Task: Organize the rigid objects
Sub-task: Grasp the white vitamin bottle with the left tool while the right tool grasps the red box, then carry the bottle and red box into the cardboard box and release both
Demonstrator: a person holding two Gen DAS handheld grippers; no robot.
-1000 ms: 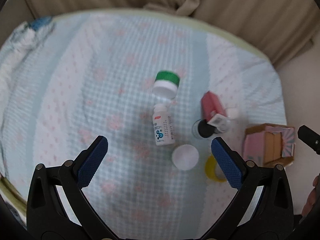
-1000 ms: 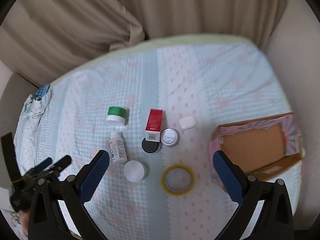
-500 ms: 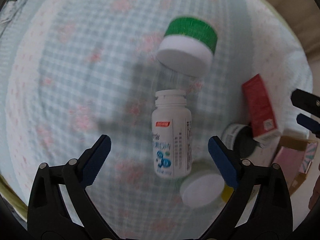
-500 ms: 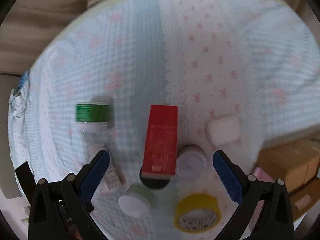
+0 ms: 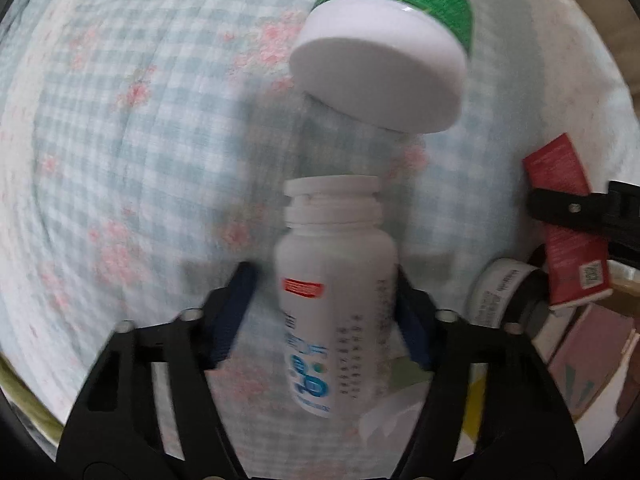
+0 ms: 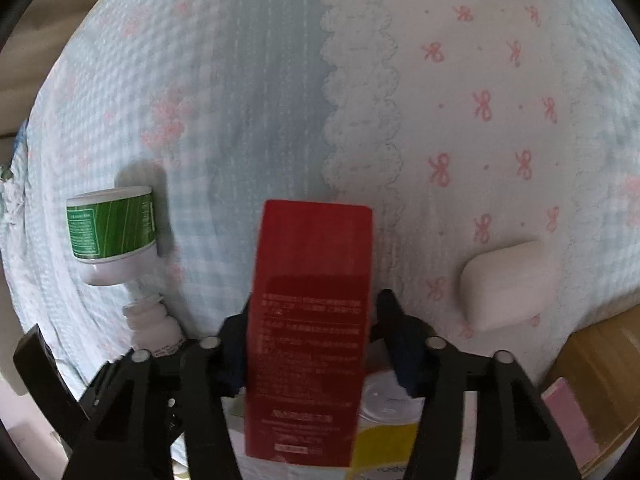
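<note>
In the left wrist view my left gripper [image 5: 322,312] straddles a white pill bottle [image 5: 334,280] lying on the checked bedcover; its fingers sit at the bottle's sides, the right one touching, a small gap at the left. A green-labelled white jar [image 5: 384,52] lies just beyond. In the right wrist view my right gripper [image 6: 312,336] has its fingers against both sides of a red box [image 6: 310,320]. The green jar [image 6: 112,236] and the pill bottle's cap [image 6: 150,316] show at left.
A white earbud case [image 6: 506,284] lies right of the red box. A yellow tape roll [image 6: 384,444] and a clear-lidded tin [image 6: 390,400] sit under the right gripper. A cardboard box [image 6: 600,380] stands at far right. A small jar [image 5: 504,300] lies right of the bottle.
Both grippers have dropped close to the bedcover and their jaws have narrowed, the left around the pill bottle and the right onto the red box.
</note>
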